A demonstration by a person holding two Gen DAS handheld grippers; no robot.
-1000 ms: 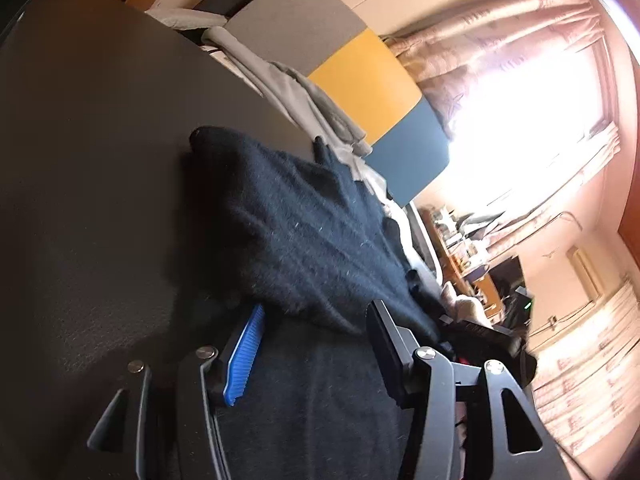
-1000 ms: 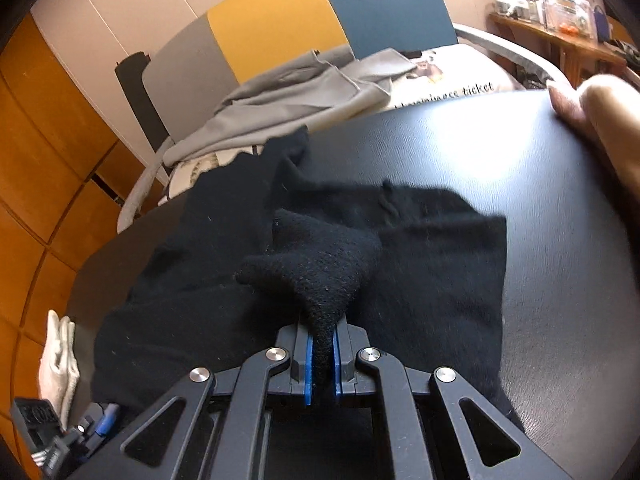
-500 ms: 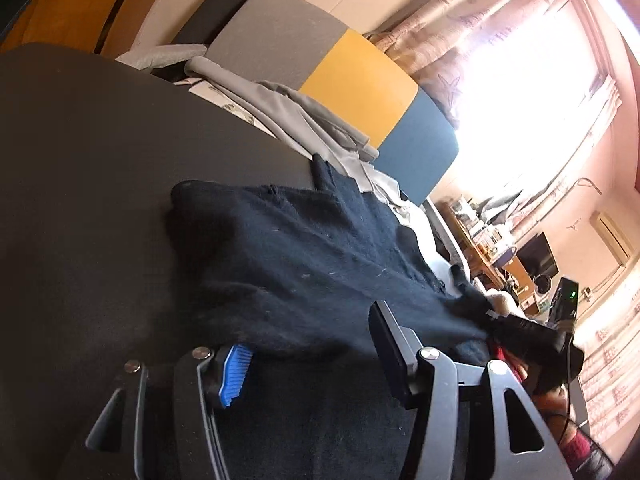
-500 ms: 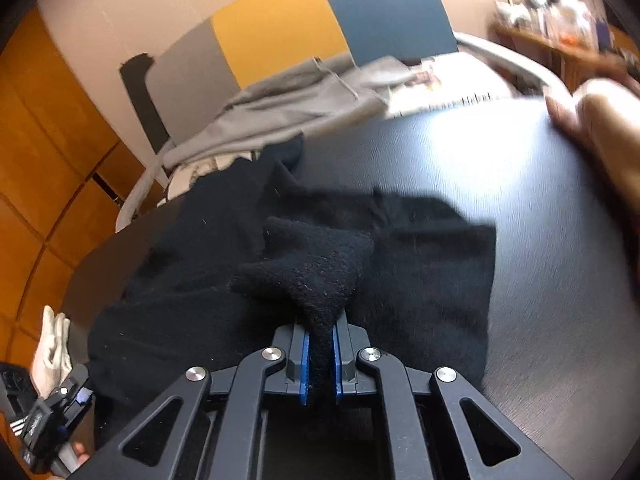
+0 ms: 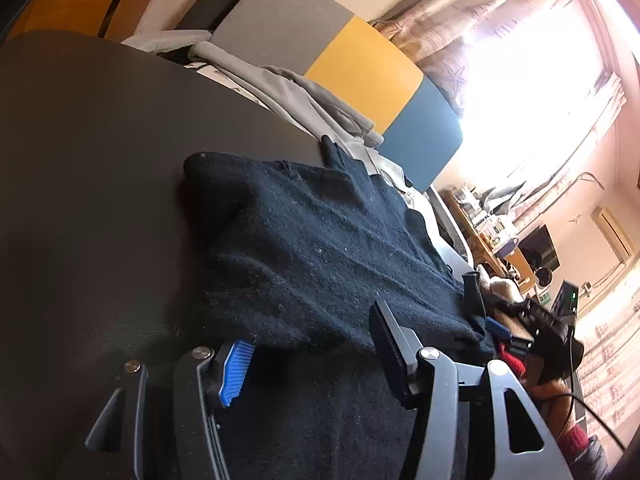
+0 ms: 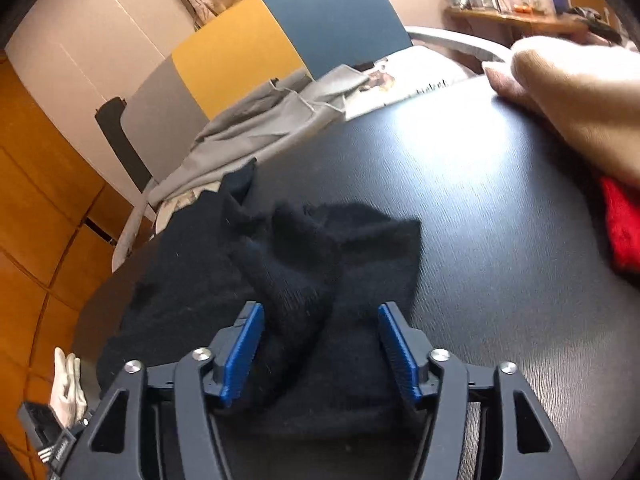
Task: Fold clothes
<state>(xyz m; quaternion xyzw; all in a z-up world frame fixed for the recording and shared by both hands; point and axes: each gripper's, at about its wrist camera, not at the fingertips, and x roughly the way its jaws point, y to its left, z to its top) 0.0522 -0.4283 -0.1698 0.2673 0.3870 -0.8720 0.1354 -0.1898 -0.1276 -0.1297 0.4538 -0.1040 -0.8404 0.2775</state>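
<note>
A black knit garment [image 5: 320,248] lies partly folded on the dark round table [image 5: 88,160]. My left gripper [image 5: 312,344] is open, its jaws straddling the garment's near fold. In the right wrist view the same black garment [image 6: 304,264] lies bunched on the table [image 6: 480,216], and my right gripper [image 6: 320,340] is open with a loose fold lying between its blue pads [image 6: 244,352].
A chair with grey, yellow and blue back panels [image 6: 256,52] stands behind the table, with grey clothes [image 6: 272,120] draped on it. A bare hand [image 6: 580,92] and a red cloth [image 6: 624,224] rest at the table's right. A cluttered shelf [image 5: 492,232] stands near the window.
My right gripper has opened and let go of the black fold it was pinching; the fold has dropped onto the garment. The left gripper stays open and has shifted a little.
</note>
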